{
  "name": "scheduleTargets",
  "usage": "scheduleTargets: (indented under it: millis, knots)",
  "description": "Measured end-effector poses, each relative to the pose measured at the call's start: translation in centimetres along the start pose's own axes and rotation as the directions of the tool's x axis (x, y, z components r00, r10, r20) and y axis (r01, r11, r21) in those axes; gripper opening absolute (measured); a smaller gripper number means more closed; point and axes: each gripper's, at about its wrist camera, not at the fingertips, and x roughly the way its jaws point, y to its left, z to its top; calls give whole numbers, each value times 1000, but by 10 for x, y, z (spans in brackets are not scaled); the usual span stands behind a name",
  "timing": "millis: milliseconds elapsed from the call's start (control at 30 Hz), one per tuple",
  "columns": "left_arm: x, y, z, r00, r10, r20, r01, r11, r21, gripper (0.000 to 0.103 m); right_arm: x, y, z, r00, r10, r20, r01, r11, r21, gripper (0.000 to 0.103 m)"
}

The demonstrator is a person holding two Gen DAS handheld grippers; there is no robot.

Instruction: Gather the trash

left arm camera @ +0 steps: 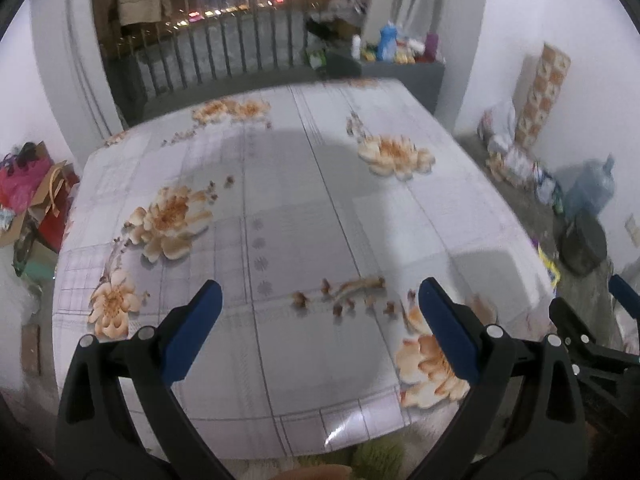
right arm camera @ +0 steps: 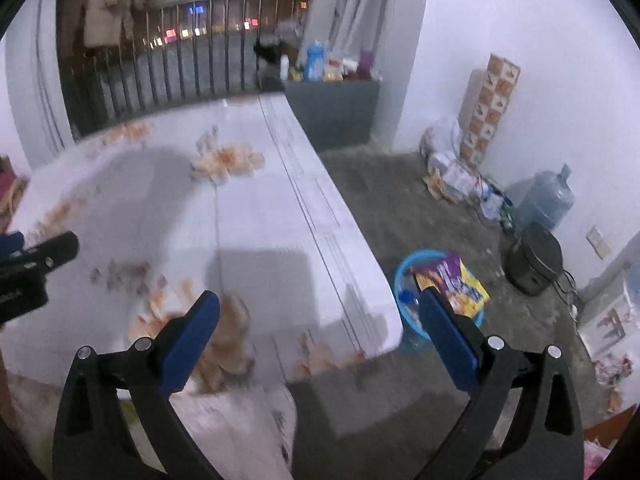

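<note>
desk (left arm camera: 304, 184) bare; snack wrappers (right arm camera: 452, 280) in blue basin (right arm camera: 404, 276); left gripper (left arm camera: 320, 304) and right gripper (right arm camera: 320, 312) both wide, empty; task looks near done.

Tablecloth (left arm camera: 280, 208): pale white-lilac with grey grid lines, printed with orange-and-cream flowers and small brown sprigs. Left gripper (left arm camera: 320, 292) and right gripper (right arm camera: 320, 300): black frames with blue pads. Basin (right arm camera: 404, 276), lower right of the right wrist frame, was light blue; the wrapper (right arm camera: 456, 280) in it was purple and yellow. Water jug (right arm camera: 546, 200) was translucent blue. Tall carton (right arm camera: 490, 108) bore orange-and-white checks. Walls were white.
</note>
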Motion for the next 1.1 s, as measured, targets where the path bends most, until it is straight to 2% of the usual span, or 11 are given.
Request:
scheduleTargets:
  millis: [200,400,1100]
  knots:
    - [10,-6,-6,998,11,-57,-9,999,41,94,10,-13,-13,997,0,-76,3,999,36,97]
    - [12,-8,-6,997,25,-73,-21,999,48,94,9,-15,-17,996,-44,-81,44,999,0,97]
    - [-3,-36,6,999,-42,-18,44,989,144,94,1,-37,-11,992,-112,-60,112,994,-2,97]
